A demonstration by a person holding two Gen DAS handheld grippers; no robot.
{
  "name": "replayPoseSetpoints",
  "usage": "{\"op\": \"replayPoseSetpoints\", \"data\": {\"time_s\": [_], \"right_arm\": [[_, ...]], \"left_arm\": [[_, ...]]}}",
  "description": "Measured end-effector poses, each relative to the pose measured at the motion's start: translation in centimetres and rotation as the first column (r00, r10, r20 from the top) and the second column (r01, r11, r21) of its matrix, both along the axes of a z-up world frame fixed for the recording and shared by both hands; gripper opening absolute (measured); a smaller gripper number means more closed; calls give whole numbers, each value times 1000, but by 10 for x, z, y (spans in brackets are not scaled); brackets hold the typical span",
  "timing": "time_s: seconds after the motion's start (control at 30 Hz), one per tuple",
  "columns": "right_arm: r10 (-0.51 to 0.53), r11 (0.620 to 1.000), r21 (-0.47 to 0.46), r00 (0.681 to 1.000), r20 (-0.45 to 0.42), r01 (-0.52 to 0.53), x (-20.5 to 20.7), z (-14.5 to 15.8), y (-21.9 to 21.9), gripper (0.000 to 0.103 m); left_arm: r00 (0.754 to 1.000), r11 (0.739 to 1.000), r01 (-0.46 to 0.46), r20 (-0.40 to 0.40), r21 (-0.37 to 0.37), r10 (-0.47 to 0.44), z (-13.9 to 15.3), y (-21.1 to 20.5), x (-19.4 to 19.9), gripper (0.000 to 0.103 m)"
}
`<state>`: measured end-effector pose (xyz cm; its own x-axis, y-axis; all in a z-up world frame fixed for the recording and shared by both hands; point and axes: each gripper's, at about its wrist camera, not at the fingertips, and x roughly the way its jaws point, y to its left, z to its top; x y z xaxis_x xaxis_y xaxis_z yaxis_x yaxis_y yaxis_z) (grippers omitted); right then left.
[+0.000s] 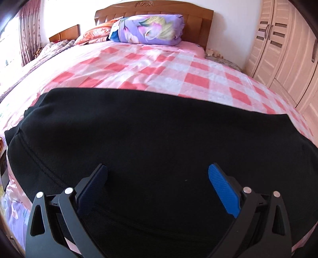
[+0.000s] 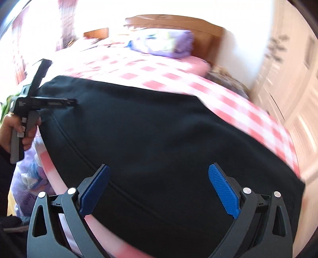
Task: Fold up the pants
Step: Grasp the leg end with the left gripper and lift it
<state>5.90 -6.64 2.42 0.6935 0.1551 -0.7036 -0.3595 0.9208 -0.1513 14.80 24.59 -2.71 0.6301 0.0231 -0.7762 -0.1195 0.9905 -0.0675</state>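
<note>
Black pants (image 1: 151, 142) lie flat across the near part of a bed with a pink checked sheet (image 1: 159, 67). They also show in the right wrist view (image 2: 159, 135). My left gripper (image 1: 158, 172) is open and empty, its blue pads (image 1: 222, 190) wide apart just above the pants. My right gripper (image 2: 159, 172) is open and empty over the pants near the bed's front edge. The left gripper's body shows in the right wrist view (image 2: 39, 103), held by a hand over the pants' left end; its fingertips are not visible there.
A folded purple floral quilt (image 1: 149, 29) and orange pillows (image 1: 95, 33) lie against the wooden headboard (image 1: 155, 10). A light wardrobe (image 1: 282, 49) stands to the right. Curtains (image 1: 29, 29) hang at the left. The right wrist view is motion-blurred.
</note>
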Motion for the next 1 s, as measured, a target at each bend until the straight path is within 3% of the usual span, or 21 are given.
{"op": "replayPoseSetpoints", "data": {"time_s": [0.1, 0.2, 0.3, 0.33, 0.47, 0.53, 0.6, 0.7, 0.77, 0.8, 0.9, 1.0], "right_arm": [[23, 998, -51, 999, -30, -25, 17, -10, 32, 96], [-9, 996, -85, 993, -119, -2, 28, -34, 40, 96], [-34, 992, 114, 979, -202, 58, 33, -43, 9, 98], [-19, 991, 124, 981, -194, 44, 30, -43, 2, 98], [-10, 995, 97, 984, -181, 27, 24, -44, 7, 98], [-12, 995, 97, 984, -176, 29, 22, -44, 7, 98], [-8, 995, 99, 985, -171, 26, 22, -44, 5, 98], [-10, 994, 103, 987, -161, 27, 22, -44, 3, 99], [-12, 994, 105, 988, -157, 28, 25, -44, 2, 99], [-11, 994, 106, 988, -154, 27, 24, -44, 1, 99], [-10, 994, 105, 988, -152, 27, 26, -44, 2, 99], [-11, 994, 106, 989, -151, 28, 26, -44, 3, 99]], "left_arm": [[1000, 999, 15, 25, 49, -16, -4, -3, -3, 102], [999, 999, 13, 31, 42, -14, -6, -2, -3, 102], [999, 999, 32, 39, 32, -33, -6, 0, 0, 102], [998, 999, 40, 48, 25, -41, -5, 1, -2, 101], [990, 991, 5, 143, -132, 14, 12, 35, -21, 101], [975, 961, -59, 192, -271, 114, 23, 76, -35, 101], [950, 911, -120, 220, -395, 221, 30, 120, -50, 101], [912, 794, -189, 195, -578, 360, 27, 188, -68, 100], [886, 724, -227, 170, -651, 431, 20, 223, -76, 100], [878, 704, -237, 161, -670, 450, 17, 236, -78, 96], [874, 670, -255, 130, -698, 468, 9, 262, -75, 90], [882, 657, -284, 79, -698, 465, -2, 273, -62, 86]]}}
